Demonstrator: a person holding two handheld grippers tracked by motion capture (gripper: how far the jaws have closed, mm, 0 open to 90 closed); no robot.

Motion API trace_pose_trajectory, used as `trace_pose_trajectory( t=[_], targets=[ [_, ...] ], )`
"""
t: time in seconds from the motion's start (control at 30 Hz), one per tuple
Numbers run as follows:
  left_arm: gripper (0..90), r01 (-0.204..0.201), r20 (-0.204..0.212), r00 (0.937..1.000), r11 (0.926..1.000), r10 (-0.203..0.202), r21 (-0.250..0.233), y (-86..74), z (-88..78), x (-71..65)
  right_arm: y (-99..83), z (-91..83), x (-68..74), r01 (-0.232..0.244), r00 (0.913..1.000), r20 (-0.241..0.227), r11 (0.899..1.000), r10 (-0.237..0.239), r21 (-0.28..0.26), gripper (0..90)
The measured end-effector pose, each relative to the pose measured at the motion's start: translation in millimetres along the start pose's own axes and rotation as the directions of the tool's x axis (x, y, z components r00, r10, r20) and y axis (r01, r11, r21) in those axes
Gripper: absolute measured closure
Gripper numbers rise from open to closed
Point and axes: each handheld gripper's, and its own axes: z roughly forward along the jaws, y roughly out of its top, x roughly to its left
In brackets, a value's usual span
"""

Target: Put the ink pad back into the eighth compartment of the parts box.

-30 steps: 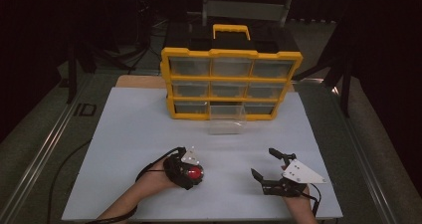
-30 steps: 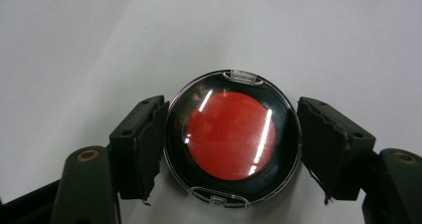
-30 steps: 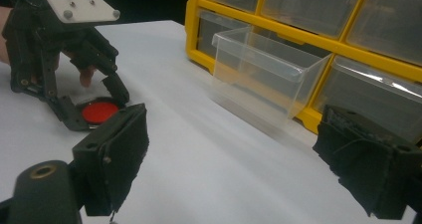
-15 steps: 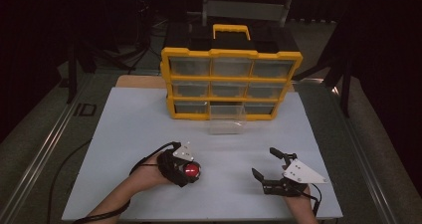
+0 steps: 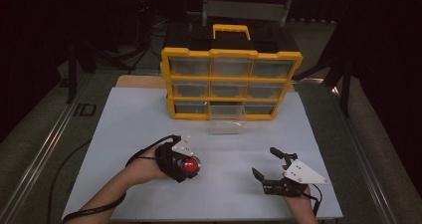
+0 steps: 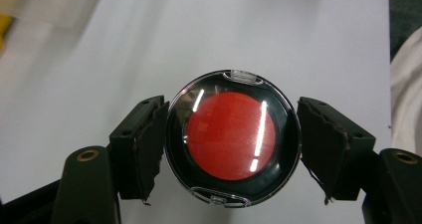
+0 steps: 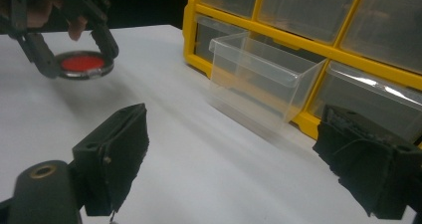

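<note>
Left gripper (image 5: 191, 165) clamped on a round compact (image 6: 233, 139): black case, clear lid, red disc inside, a small clear clasp tab at the top rim and another at the bottom; both jaw pads press its sides in the left gripper view. No brand, label or print readable on the compact; only bright light streaks across the lid. In the high view the compact sits at the near-left part of the white table sheet (image 5: 124, 129), and in the right gripper view it hangs clear of the sheet, lid up and level, with a soft shadow beneath. Right gripper (image 5: 271, 165) at the near right, well apart from the left, jaws spread wide with nothing between them; its grey three-cornered plate faces up. Yellow organizer (image 5: 231, 82) stands upright at the far side of the sheet, black top with a yellow handle, three rows of three clear drawers. The bottom-middle clear drawer (image 7: 261, 87) is pulled forward onto the sheet and looks empty in the right gripper view, its front lip toward the person. No writing legible on the organizer or its drawers. A dark marking (image 5: 85, 109) lies on the grey surface left of the sheet; characters too dim to read. Surroundings dark, detail lost.
</note>
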Motion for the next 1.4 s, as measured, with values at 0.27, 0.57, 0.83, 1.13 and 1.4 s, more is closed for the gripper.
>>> trace_pose_trajectory(
  t=[0.27,0.57,0.83,1.13,1.4],
  targets=[
    [31.0,-0.037,-0.002,0.9993,0.9992,0.037,0.015,18.0,-18.6,2.1,0.8,-0.6,0.0,-0.002,1.0,0.002,1.0,0.002,-0.005,12.7],
    [31.0,-0.069,-0.018,0.9975,0.9975,0.069,0.014,39.7,-38.4,10.8,0.4,-0.2,-0.6,-0.001,1.0,0.004,1.0,0.001,-0.01,12.7],
    [31.0,-0.091,-0.026,0.9955,0.9956,0.091,0.023,59.9,-51.1,21.5,0.4,-0.2,0.4,0.001,1.0,0.001,1.0,-0.001,-0.008,12.7],
    [31.0,-0.102,-0.022,0.9946,0.9948,0.101,-0.006,82.3,-59.4,34.0,0.0,-0.9,-0.8,0.001,1.0,0.001,1.0,-0.001,-0.01,12.7],
    [30.9,-0.1,-0.023,0.9948,0.9943,0.099,-0.037,94.8,-58.6,47.9,0.4,-0.7,0.0,0.007,1.0,0.0,1.0,-0.007,-0.009,12.7]
  ],
)
